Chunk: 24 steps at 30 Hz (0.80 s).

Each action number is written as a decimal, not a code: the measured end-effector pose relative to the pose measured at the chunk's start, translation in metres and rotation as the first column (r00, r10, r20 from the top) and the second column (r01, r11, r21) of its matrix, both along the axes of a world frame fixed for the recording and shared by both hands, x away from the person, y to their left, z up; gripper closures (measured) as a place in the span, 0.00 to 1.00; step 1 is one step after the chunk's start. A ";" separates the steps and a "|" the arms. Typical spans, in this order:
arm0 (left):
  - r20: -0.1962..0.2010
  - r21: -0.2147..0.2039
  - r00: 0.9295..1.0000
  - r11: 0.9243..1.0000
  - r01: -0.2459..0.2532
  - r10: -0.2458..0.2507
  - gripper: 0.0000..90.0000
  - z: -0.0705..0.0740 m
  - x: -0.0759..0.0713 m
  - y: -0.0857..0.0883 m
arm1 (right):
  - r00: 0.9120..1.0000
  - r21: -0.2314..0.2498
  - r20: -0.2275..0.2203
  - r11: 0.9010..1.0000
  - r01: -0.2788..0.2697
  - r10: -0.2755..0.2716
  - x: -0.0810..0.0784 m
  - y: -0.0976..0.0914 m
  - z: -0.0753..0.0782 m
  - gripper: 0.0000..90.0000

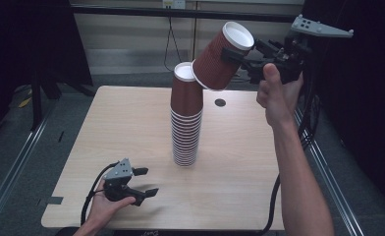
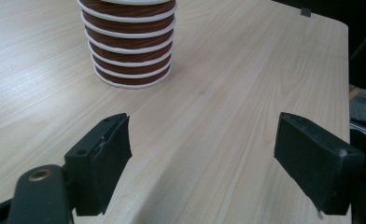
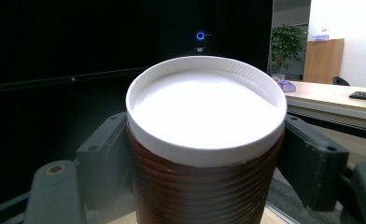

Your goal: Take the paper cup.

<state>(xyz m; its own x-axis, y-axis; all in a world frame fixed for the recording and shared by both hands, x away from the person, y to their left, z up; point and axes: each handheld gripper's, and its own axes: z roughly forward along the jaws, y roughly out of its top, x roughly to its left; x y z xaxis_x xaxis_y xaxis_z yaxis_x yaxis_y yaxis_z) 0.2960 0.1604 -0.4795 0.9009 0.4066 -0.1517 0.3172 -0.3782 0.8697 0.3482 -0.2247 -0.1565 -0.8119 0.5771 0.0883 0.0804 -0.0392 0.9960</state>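
Held one brown paper cup (image 1: pixel 219 58) aloft above the far side of the table (image 1: pixel 239 167), tilted, white bottom up and to the right, open mouth down beside the top of the stack (image 1: pixel 186 123). Pinched it across the wall near that bottom with the right gripper (image 1: pixel 233 58), pads pressed on both sides. Judged the step as handling a single cup at the stack's top; couldn't tell whether coming off or going on. If going on, would need the mouth levelled and centred over the top cup, then a straight drop. Noted ribbed, corrugated sleeves, rolled white rims, tapered walls, matte pale wood grain below. Kept the left gripper (image 1: pixel 144 181) low by the near edge, jaws spread, nothing between.
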 end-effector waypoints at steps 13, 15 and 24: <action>-0.009 0.007 1.000 1.000 0.011 -0.011 0.19 -0.001 0.001 -0.002 | 0.999 0.007 -0.020 1.000 0.029 -0.029 -0.008 -0.024 -0.015 0.26; -0.007 0.006 1.000 1.000 0.014 -0.014 0.18 -0.001 0.001 -0.002 | 0.999 0.001 -0.028 0.999 0.033 -0.033 -0.008 -0.026 -0.020 0.26; -0.011 -0.018 1.000 1.000 0.020 -0.020 0.18 0.000 0.000 -0.003 | 0.997 -0.022 -0.070 0.999 0.037 -0.039 -0.011 -0.030 -0.044 0.26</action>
<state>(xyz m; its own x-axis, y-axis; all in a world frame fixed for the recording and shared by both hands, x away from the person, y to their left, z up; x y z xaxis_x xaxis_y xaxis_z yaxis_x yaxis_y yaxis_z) 0.2957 0.1572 -0.4791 0.9070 0.3856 -0.1691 0.3195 -0.3687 0.8729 0.3370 -0.2549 -0.2008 -0.7815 0.6098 0.1317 0.1488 -0.0227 0.9886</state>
